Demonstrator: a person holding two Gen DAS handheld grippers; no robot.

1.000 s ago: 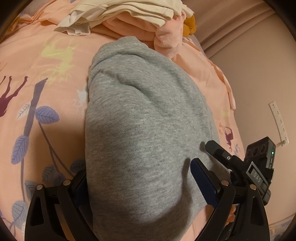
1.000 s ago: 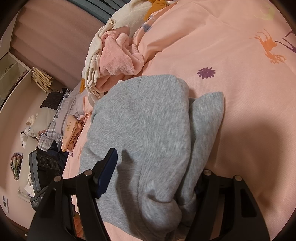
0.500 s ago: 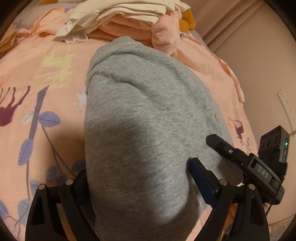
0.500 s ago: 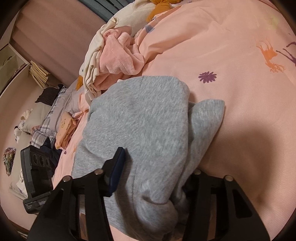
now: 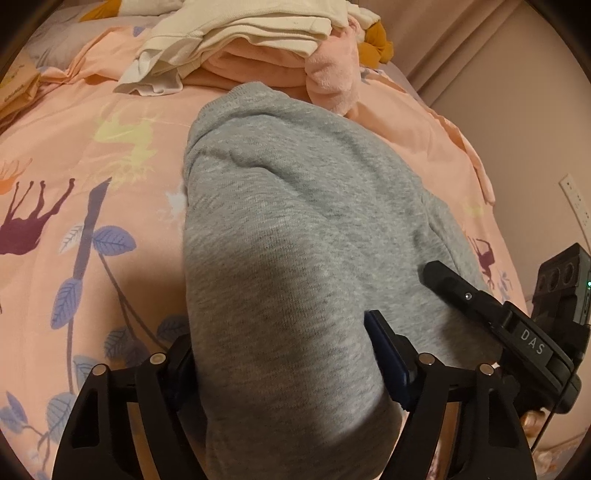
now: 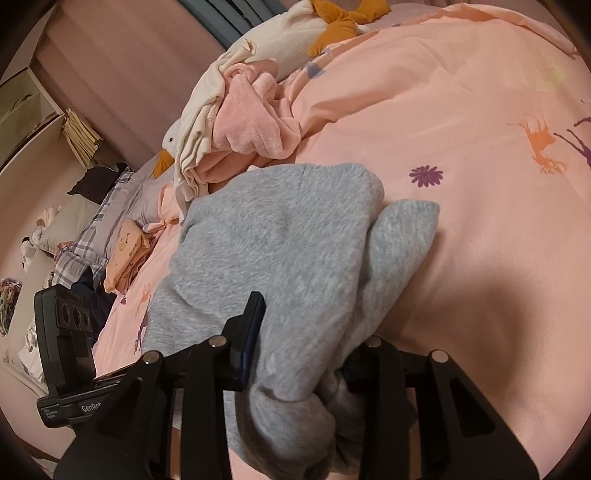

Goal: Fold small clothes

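Both hand-held grippers clamp grey garment (image 5: 295, 236) — lengthwise toward clothes pile (image 5: 258, 40).

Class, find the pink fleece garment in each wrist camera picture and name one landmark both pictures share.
Left wrist view: pink fleece garment at top, right of centre, under the cream clothes.
Right wrist view: pink fleece garment upper left of centre, beside the cream clothes.
Shared landmark: the grey sweatshirt just below it.

Dim warm indoor light, soft foreground shadows, dark fisheye-warped corners.
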